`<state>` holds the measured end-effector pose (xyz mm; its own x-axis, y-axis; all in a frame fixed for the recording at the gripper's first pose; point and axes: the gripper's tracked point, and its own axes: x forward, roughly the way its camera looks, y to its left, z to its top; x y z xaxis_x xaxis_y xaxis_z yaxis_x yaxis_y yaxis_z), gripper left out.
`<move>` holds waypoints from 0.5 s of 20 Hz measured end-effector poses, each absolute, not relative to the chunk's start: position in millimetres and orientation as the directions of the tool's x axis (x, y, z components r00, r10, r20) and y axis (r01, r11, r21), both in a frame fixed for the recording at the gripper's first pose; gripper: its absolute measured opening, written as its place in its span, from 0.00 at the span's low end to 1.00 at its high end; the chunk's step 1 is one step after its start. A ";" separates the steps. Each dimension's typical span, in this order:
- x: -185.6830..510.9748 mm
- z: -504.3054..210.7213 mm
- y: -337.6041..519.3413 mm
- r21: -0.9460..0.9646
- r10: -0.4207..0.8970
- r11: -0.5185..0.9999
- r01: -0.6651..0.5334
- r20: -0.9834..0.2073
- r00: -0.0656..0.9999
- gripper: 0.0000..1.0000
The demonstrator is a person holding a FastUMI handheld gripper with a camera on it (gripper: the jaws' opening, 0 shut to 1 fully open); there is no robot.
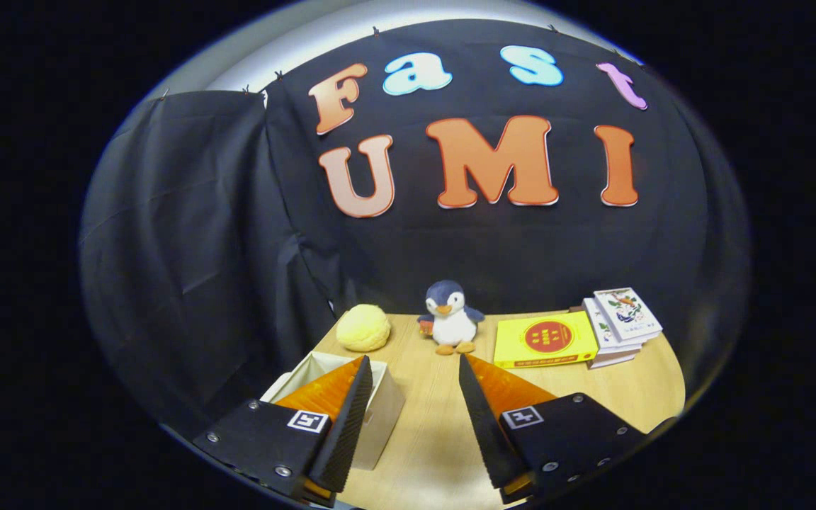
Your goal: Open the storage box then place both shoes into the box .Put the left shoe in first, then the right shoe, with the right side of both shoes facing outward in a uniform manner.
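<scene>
The tool (414,365) is held with its fingers apart, nothing gripped between them, above the wooden counter (429,432). The white storage box (380,411) is seen partly hidden behind the left finger. Beyond are set a yellow ball (363,327), a plush penguin (452,316), a yellow book (545,339) and stacked books (620,322).
</scene>
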<state>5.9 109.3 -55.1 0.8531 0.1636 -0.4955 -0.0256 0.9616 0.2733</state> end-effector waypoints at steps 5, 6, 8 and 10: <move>-6.6 -25.9 54.2 0.202 0.089 0.979 -0.008 -0.396 0.914 0.94; -9.0 -19.7 45.1 0.193 0.077 0.981 -0.004 -0.371 0.925 0.95; -13.9 -9.7 29.6 0.190 0.056 0.982 0.007 -0.325 0.944 0.97; -20.5 -4.9 14.8 0.188 0.040 0.982 0.016 -0.292 0.956 0.97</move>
<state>-20.5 14.8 -4.9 0.9555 0.0401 -0.2921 0.0164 0.9820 0.1884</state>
